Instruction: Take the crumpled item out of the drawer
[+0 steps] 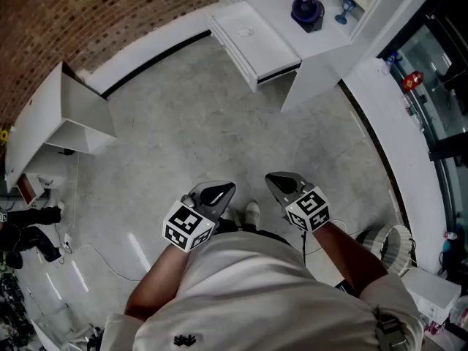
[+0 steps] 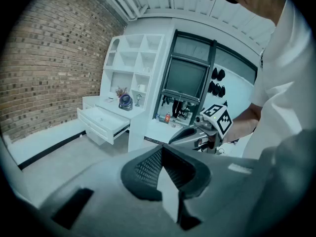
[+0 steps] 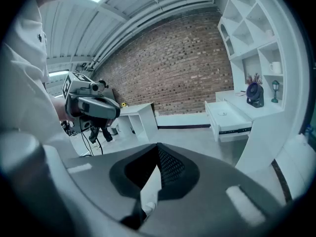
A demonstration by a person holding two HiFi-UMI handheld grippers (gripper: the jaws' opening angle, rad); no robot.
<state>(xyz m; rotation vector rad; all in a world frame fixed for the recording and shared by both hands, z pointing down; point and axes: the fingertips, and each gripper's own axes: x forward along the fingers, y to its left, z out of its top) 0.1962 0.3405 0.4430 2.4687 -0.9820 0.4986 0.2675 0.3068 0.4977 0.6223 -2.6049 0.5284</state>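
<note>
Two matte grey shells, left gripper (image 1: 218,192) and right gripper (image 1: 282,182), hover over smooth grey floor (image 1: 219,123), dark mesh-lined jaws pressed together, empty. Well ahead, the flat white drawer (image 1: 265,50) stands pulled out; a tiny pale item (image 1: 247,31) lies inside, shape unclear.

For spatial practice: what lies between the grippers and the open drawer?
Only bare floor separates the left gripper and right gripper from the drawer, as the head view shows.
</note>
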